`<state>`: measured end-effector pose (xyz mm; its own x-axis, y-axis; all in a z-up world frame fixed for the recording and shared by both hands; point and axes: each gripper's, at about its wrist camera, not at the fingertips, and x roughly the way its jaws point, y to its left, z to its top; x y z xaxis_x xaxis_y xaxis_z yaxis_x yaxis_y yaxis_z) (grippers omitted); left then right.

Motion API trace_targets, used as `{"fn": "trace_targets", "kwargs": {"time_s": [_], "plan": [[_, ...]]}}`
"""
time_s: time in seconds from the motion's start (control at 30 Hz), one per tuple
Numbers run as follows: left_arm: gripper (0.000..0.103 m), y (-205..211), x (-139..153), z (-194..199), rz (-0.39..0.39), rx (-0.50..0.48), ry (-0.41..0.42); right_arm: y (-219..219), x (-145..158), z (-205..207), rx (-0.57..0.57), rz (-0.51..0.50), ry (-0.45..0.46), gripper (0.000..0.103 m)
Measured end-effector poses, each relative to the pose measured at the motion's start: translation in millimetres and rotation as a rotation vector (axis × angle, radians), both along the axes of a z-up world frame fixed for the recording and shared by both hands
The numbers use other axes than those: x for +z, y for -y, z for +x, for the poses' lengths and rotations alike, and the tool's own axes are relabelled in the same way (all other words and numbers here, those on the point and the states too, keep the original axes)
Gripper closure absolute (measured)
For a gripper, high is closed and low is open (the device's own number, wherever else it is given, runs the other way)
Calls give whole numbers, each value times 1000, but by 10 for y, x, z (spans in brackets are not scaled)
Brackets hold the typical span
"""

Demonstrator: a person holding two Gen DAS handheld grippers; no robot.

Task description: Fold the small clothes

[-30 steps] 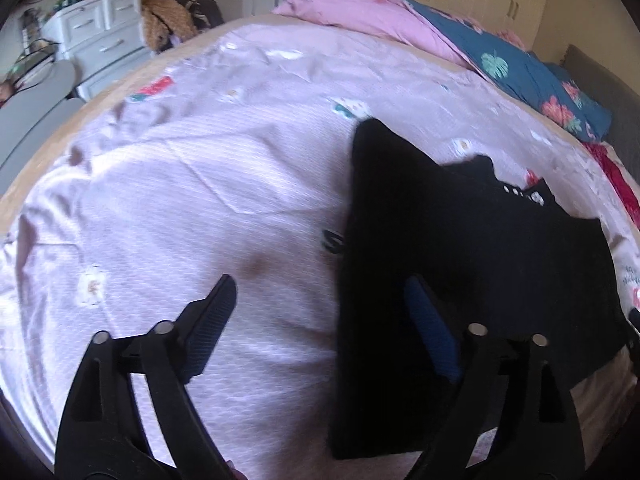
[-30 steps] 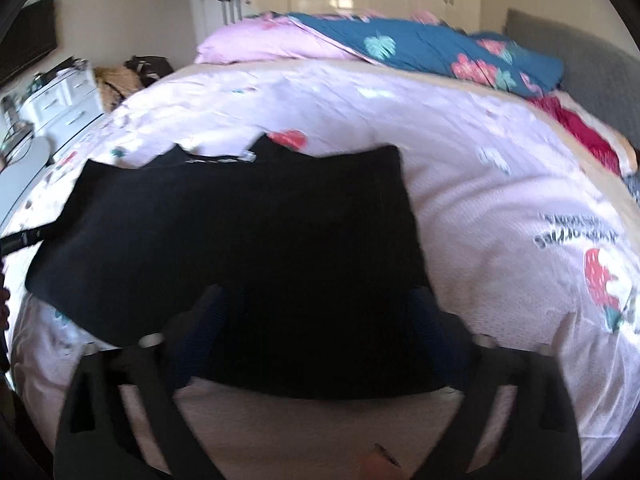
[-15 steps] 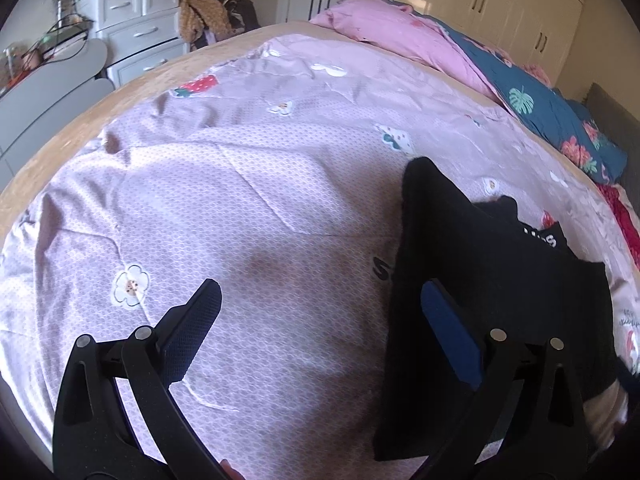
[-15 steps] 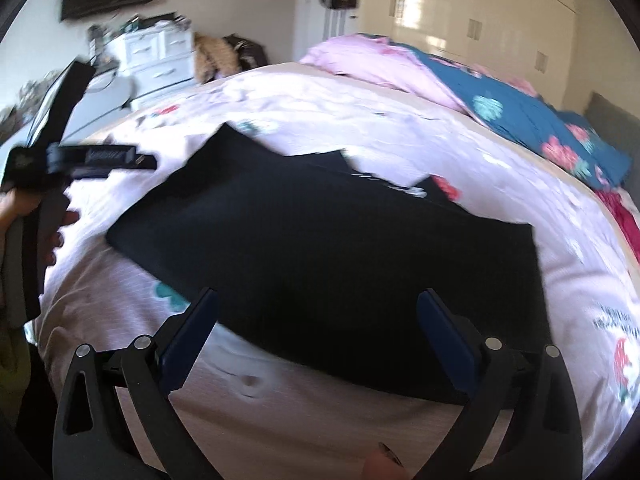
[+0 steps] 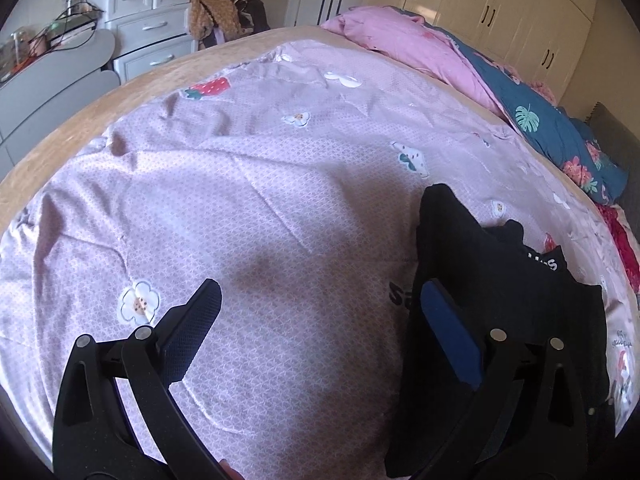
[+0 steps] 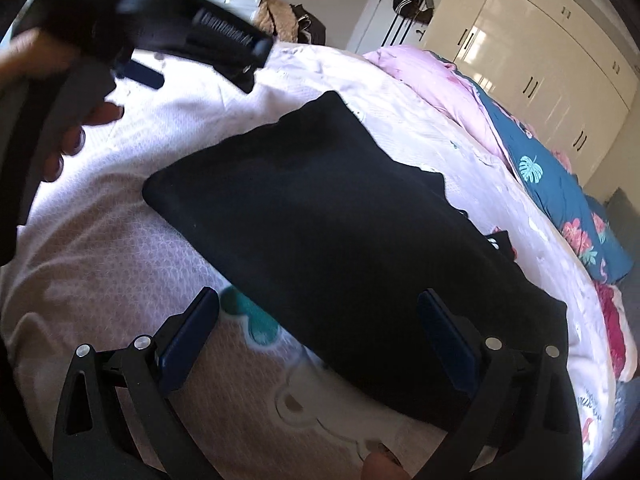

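Note:
A black garment (image 6: 340, 232) lies folded flat on the pink patterned bedsheet (image 6: 100, 248). It also shows at the right of the left wrist view (image 5: 500, 280), white lettering at its far end. My left gripper (image 5: 320, 300) is open and empty, held above the sheet left of the garment; its right finger overlaps the garment's left edge. It also appears blurred, in a hand, at the top left of the right wrist view (image 6: 160, 60). My right gripper (image 6: 320, 308) is open and empty, above the garment's near edge.
A pink duvet (image 5: 400, 48) and a blue floral one (image 5: 560, 132) are piled at the far side of the bed. White drawers (image 5: 148, 28) and a grey board (image 5: 52, 80) stand to the left. Cream wardrobes (image 6: 540, 52) line the back wall.
Both grippers have pulled back from the garment and swung left. The left one now hangs over bare sheet. The garment lies still, let go.

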<state>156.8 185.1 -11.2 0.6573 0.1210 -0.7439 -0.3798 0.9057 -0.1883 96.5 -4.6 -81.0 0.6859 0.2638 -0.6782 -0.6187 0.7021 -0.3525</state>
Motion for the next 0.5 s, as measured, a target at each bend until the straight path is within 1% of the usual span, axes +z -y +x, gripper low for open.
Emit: {"fn": "trace_targets", "kwargs": {"time_s": [0.17, 0.3, 0.37, 0.47, 0.5], "plan": [[9, 30, 19, 139, 2, -21, 2, -117, -42, 185, -9, -1, -12, 4], [9, 79, 42, 295, -24, -52, 9, -195, -57, 379, -22, -2, -24, 4], [9, 110, 35, 398, -36, -65, -1, -228, -61, 433, -21, -4, -26, 4], [9, 84, -11, 625, -97, -83, -49, -241, -30, 479, -18, 6, -14, 5], [9, 41, -32, 711, -129, -67, -69, -225, -7, 483, -19, 18, -1, 5]]}}
